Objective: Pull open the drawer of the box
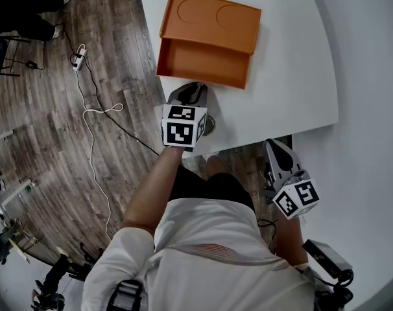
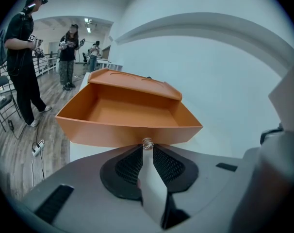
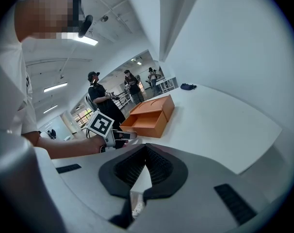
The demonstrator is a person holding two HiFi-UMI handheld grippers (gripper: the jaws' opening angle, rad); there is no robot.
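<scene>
An orange box (image 1: pixel 209 19) sits on the white table (image 1: pixel 294 76) with its drawer (image 1: pixel 203 63) pulled out toward me. The drawer's inside (image 2: pixel 122 110) is bare. A small clear knob (image 2: pixel 147 143) sticks out of the drawer's front wall, and my left gripper (image 2: pixel 147 147) is shut on it, pads pinching it from both sides. From the head view the left gripper (image 1: pixel 195 91) meets the drawer's front at the table's near edge. My right gripper (image 1: pixel 275 148) hangs off the table's near right corner, its jaws (image 3: pixel 146 147) shut on nothing. The box (image 3: pixel 156 108) shows far off there.
A white cable and power strip (image 1: pixel 78 58) lie on the wooden floor left of the table. Several people (image 2: pixel 21 57) stand on that side of the room. A dark object (image 3: pixel 187 86) rests at the table's far edge. A white wall runs along the right.
</scene>
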